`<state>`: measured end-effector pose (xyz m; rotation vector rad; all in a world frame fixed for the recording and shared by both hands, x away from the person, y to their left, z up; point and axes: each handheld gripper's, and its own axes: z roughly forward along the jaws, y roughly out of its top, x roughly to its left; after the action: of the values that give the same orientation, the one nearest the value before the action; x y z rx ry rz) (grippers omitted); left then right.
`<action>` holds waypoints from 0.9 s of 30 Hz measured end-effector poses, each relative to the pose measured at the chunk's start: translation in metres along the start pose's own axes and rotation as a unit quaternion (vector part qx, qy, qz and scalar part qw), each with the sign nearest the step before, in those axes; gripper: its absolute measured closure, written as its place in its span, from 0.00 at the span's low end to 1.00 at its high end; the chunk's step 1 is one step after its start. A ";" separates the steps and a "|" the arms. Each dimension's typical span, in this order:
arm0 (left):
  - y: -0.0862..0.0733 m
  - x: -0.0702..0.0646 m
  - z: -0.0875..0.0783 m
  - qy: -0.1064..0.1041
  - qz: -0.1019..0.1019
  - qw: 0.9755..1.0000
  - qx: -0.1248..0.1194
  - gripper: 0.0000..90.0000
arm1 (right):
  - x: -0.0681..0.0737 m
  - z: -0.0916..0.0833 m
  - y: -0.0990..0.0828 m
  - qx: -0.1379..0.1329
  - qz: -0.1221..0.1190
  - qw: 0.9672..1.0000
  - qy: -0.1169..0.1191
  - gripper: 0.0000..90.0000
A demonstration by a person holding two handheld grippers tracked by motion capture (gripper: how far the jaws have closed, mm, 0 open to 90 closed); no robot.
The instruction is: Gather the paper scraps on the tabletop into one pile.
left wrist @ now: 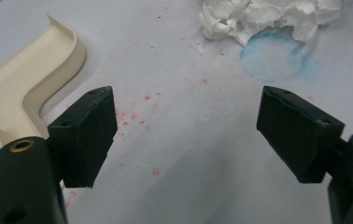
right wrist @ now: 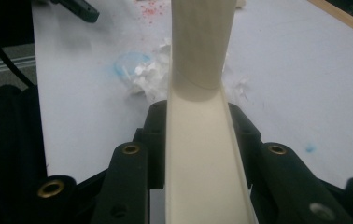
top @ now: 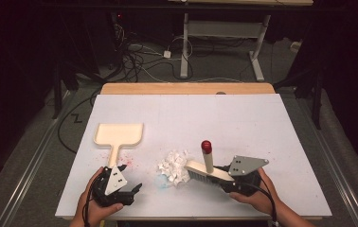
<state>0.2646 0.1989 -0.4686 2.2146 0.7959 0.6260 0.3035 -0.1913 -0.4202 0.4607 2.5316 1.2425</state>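
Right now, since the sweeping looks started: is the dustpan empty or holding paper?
Empty. The dustpan lies flat with a bare tray; the paper scraps sit apart on the table, beside the brush.

My table (top: 262, 123) wears a white cover, with a bare wooden edge (top: 186, 88) at twelve o'clock. A blue ring stain (left wrist: 272, 56) and red specks (left wrist: 132, 114) mark the cover. Beyond, at twelve, cables (top: 139, 59) sprawl across the floor by a white desk frame (top: 224, 33).
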 end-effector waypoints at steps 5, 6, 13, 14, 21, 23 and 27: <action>-0.001 0.000 0.000 0.000 -0.001 1.000 0.001 0.21 | -0.004 0.013 0.008 -0.005 -0.008 1.000 -0.010 0.75; -0.001 0.000 0.000 0.000 -0.001 1.000 0.002 0.21 | -0.004 0.014 0.009 -0.007 -0.007 1.000 -0.009 0.75; -0.002 0.001 -0.002 0.005 0.003 1.000 -0.002 0.21 | -0.002 -0.010 0.013 -0.026 -0.008 1.000 -0.010 0.75; -0.001 0.001 -0.002 0.006 0.003 1.000 -0.002 0.21 | -0.002 -0.017 0.014 -0.031 -0.005 0.999 -0.009 0.75; 0.000 -0.001 -0.001 0.002 0.000 1.000 0.002 0.21 | -0.001 -0.043 0.012 -0.048 0.023 0.995 -0.089 0.75; 0.001 -0.001 0.001 0.001 0.001 1.000 0.004 0.21 | -0.005 -0.034 0.008 -0.048 0.056 0.989 -0.132 0.75; 0.003 -0.002 0.002 -0.001 0.004 1.000 0.003 0.21 | -0.014 0.002 0.004 -0.033 0.079 0.978 -0.190 0.75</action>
<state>0.2660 0.1952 -0.4685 2.2252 0.7894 0.6263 0.3177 -0.1928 -0.4168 0.8131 2.1599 1.1578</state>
